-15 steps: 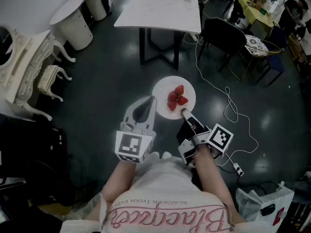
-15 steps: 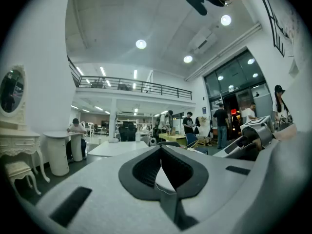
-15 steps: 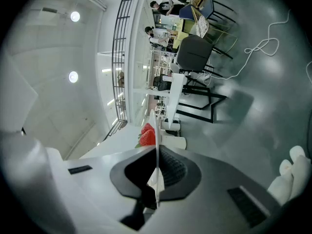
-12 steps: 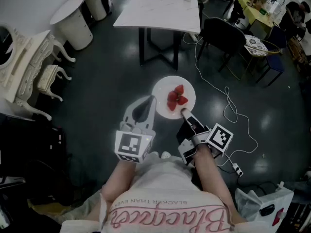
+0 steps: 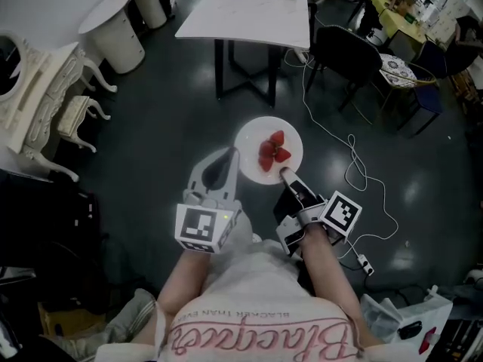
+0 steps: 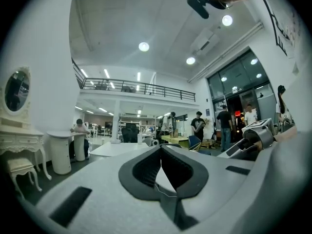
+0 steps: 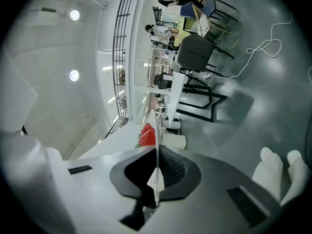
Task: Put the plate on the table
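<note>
Round white plate (image 5: 250, 148), rim clamped in right hand-held gripper (image 5: 286, 174) (left hand-held gripper (image 5: 232, 157) closed, empty), is to be kept level until set on white square surface (image 5: 245, 13), upper centre.

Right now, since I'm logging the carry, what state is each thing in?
Plate: held by its rim above the floor, not yet on the table.
Strawberries: lying on the plate.
Right gripper: shut on the plate's rim.
Left gripper: shut, nothing in it, beside the plate.
</note>
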### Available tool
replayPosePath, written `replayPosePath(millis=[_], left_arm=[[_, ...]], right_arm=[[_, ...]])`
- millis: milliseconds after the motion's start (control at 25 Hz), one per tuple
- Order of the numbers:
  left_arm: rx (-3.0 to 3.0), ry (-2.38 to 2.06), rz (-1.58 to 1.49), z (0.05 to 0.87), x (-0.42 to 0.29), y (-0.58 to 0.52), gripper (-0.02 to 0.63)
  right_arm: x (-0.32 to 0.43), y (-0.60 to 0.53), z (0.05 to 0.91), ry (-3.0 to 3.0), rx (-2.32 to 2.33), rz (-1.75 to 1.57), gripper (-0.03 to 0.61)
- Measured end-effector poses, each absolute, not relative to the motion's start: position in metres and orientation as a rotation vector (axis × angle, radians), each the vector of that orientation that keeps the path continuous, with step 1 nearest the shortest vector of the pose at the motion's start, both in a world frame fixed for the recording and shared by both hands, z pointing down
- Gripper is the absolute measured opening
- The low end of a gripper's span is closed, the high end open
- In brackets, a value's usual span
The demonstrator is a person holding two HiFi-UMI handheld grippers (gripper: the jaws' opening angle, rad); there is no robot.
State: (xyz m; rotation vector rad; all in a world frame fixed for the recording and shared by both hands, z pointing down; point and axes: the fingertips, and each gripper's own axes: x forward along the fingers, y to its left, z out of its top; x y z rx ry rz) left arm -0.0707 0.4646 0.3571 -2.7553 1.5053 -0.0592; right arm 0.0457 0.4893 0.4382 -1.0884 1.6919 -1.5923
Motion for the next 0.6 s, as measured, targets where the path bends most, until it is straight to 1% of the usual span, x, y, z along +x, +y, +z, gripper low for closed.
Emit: replayPosePath(millis=[320,600], left_arm=[[-2.742,1.538,-0.063,0.363,-0.070,0.437,0.006],[-2.753,1.530,-0.056,0.361,-0.071,0.379,0.006]], right_arm=[[0.046,0.462,0.437,1.735,-1.048,-1.580,0.011],[0.042,0.409,0.439,1.753,-1.066,-1.583,0.011]])
